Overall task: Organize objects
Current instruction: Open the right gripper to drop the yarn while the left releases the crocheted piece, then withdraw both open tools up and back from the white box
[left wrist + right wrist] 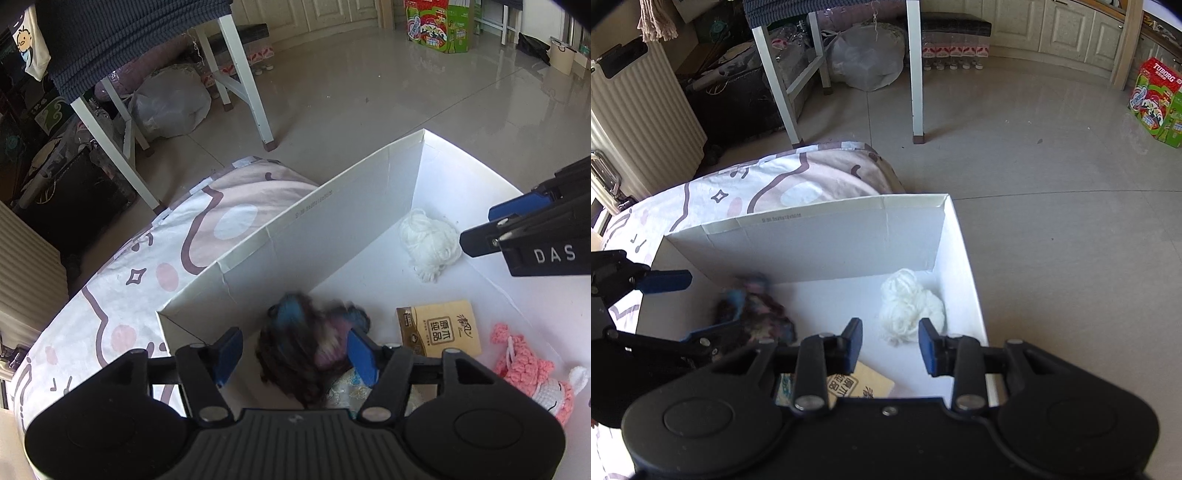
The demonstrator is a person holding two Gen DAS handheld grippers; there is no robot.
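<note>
While the left hand-held gripper [291, 354] gapes over blurred dark yarn [314, 350], seemingly released, the right hand-held gripper [890, 345], marked "DAS", hangs narrowly parted, empty; a floor carton [1158, 101] reads "TUBORG".

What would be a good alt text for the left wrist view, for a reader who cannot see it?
The left gripper hangs open over a blurred dark multicoloured yarn ball inside a white cardboard box. White yarn, a brown tissue pack and a pink crocheted toy also lie in the box. The right gripper enters from the right.
</note>
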